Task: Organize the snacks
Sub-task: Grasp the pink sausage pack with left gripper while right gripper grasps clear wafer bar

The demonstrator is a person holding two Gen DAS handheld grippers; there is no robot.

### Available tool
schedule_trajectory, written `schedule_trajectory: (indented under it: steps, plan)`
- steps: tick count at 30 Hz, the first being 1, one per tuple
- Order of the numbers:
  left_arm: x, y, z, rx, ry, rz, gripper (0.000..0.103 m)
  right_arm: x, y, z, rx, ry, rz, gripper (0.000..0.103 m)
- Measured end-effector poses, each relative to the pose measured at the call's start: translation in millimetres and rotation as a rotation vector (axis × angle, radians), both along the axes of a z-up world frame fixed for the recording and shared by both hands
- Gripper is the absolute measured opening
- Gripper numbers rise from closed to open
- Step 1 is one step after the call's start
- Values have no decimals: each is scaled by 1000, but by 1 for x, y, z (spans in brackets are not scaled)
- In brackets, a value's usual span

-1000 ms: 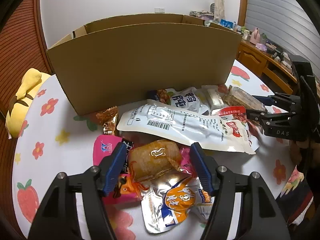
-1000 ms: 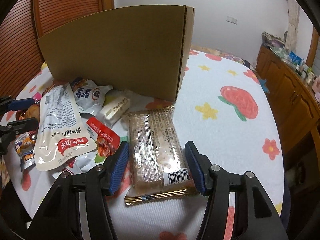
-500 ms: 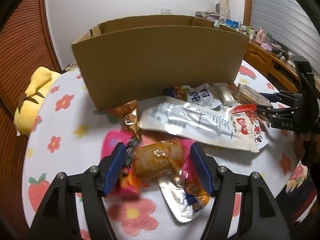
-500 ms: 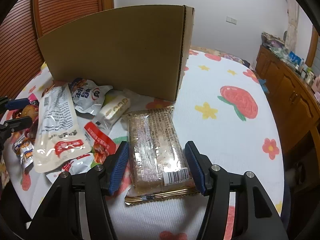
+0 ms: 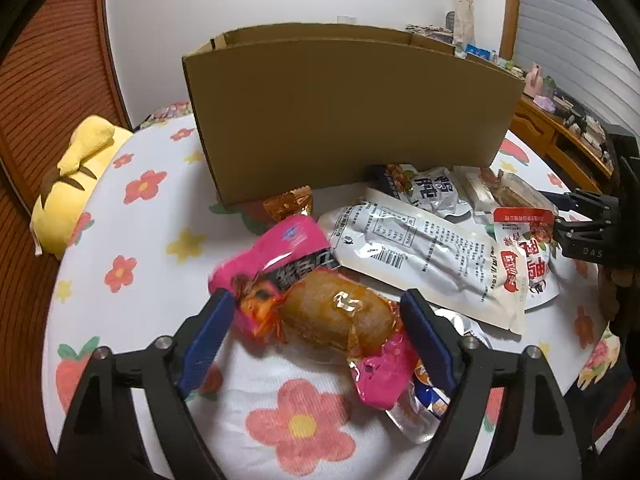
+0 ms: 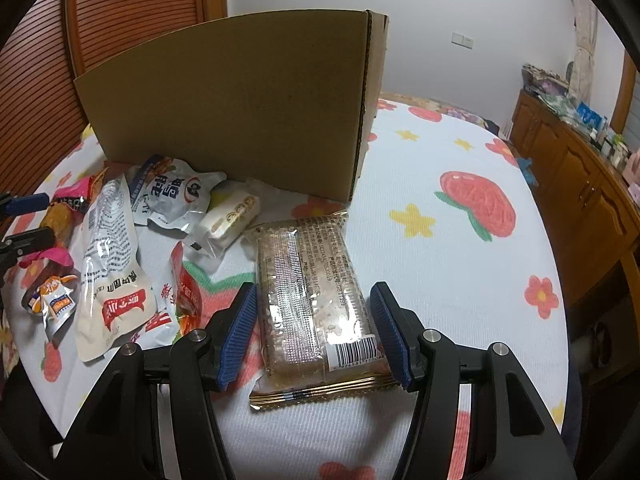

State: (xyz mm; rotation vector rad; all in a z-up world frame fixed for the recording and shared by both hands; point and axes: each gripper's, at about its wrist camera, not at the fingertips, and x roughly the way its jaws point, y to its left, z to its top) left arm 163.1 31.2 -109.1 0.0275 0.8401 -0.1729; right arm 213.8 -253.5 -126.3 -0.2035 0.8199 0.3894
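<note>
A pink packet with a brown snack lies on the flowered tablecloth between the pads of my left gripper. Its jaws are opening, and a gap shows at each pad. My right gripper stays over a clear rice-cracker packet, pads against its two long sides; the packet rests flat on the cloth. An open cardboard box stands upright behind the snack pile, its wall just beyond the cracker packet. The right gripper shows at the right edge of the left wrist view.
Between the grippers lie a long white pouch, a red-and-white packet, a silver pouch, a small white roll and an orange foil sachet. A yellow plush sits far left. A wooden sideboard flanks the table.
My left gripper pulled the pink packet away from the pile toward the near edge, turning it, then widened its jaws off it. The right gripper and cracker packet have not moved.
</note>
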Motion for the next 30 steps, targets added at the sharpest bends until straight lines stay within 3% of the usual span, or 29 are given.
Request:
schedule_trajectory:
  steps: [14,26,30]
  plan:
    - [11,10,-9,-124,59,73,88,0,0,0,0,0,-1,60]
    - [18,8,-1,-123,54,101,88,0,0,0,0,0,-1,60]
    - [21,7,-8,-86,73,114,81,0,0,-1,0,0,-2,60]
